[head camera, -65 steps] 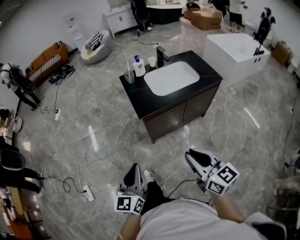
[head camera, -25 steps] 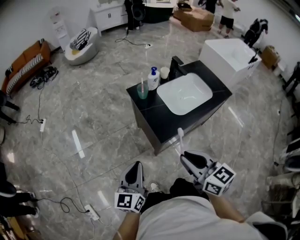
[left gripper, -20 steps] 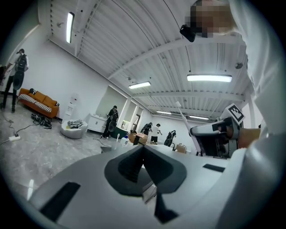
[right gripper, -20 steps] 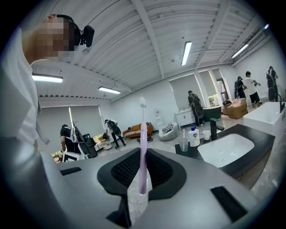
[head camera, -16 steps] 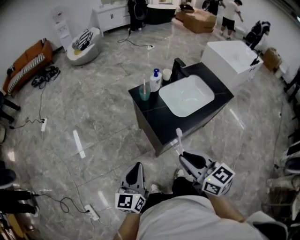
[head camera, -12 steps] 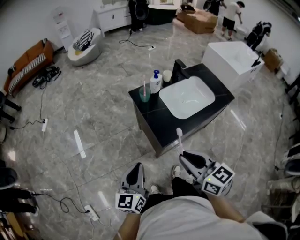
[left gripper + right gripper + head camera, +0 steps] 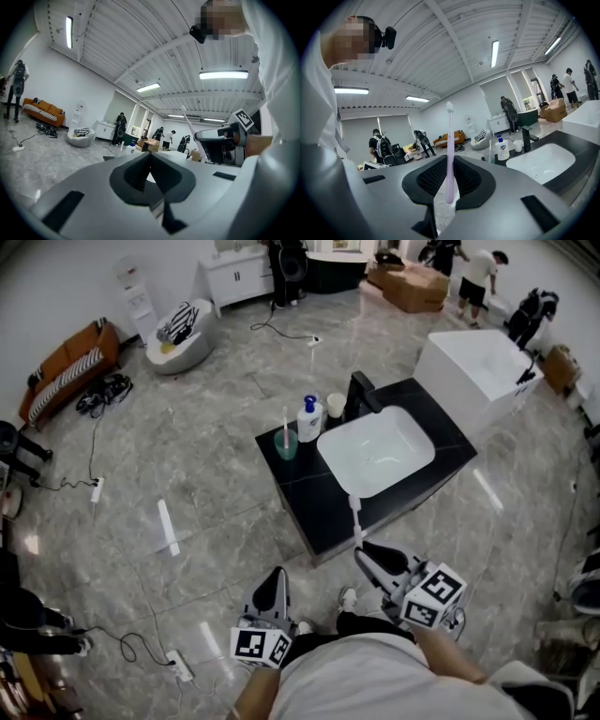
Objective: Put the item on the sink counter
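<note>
Pink toothbrush stands upright, pinched low on its handle by the closed jaws of my right gripper. I judge it is held head up to keep the bristles clear while carried. My left gripper is closed on nothing, held low. Black counter lies just ahead, toothbrush not yet over it. Soap bottle label is too small to read.
</note>
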Tool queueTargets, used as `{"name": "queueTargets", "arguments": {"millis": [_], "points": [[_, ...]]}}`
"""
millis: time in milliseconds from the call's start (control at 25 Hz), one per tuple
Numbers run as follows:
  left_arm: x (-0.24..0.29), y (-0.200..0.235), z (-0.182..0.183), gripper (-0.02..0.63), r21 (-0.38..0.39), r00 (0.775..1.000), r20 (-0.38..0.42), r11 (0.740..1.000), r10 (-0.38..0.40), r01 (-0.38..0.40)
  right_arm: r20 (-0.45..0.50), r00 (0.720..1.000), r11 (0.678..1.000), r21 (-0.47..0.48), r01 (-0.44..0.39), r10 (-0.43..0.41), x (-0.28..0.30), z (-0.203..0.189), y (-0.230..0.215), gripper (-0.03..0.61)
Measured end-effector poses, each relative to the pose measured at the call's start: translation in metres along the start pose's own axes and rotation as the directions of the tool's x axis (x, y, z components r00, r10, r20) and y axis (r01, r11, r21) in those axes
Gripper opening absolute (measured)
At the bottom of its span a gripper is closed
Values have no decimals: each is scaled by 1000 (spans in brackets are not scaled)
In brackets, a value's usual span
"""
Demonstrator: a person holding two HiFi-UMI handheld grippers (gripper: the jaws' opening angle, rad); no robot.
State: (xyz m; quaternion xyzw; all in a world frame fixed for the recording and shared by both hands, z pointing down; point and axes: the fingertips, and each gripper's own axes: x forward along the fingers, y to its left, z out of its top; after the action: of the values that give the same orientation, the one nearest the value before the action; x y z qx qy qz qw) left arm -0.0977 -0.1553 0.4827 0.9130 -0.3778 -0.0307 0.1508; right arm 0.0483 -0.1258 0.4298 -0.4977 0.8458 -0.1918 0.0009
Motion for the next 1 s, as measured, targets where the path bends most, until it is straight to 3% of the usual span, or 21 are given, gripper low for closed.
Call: {"name": "queueTargets", "arguments": {"millis": [560, 1000], "points": [[48, -39, -20, 2, 12, 991, -36, 992, 128, -128, -61, 991, 990, 80, -116, 121, 12, -12, -84, 69], [42, -33, -22, 2, 8, 988, -45, 989, 146, -146, -114, 981, 976, 169, -136, 156, 44, -40, -89, 69]]}}
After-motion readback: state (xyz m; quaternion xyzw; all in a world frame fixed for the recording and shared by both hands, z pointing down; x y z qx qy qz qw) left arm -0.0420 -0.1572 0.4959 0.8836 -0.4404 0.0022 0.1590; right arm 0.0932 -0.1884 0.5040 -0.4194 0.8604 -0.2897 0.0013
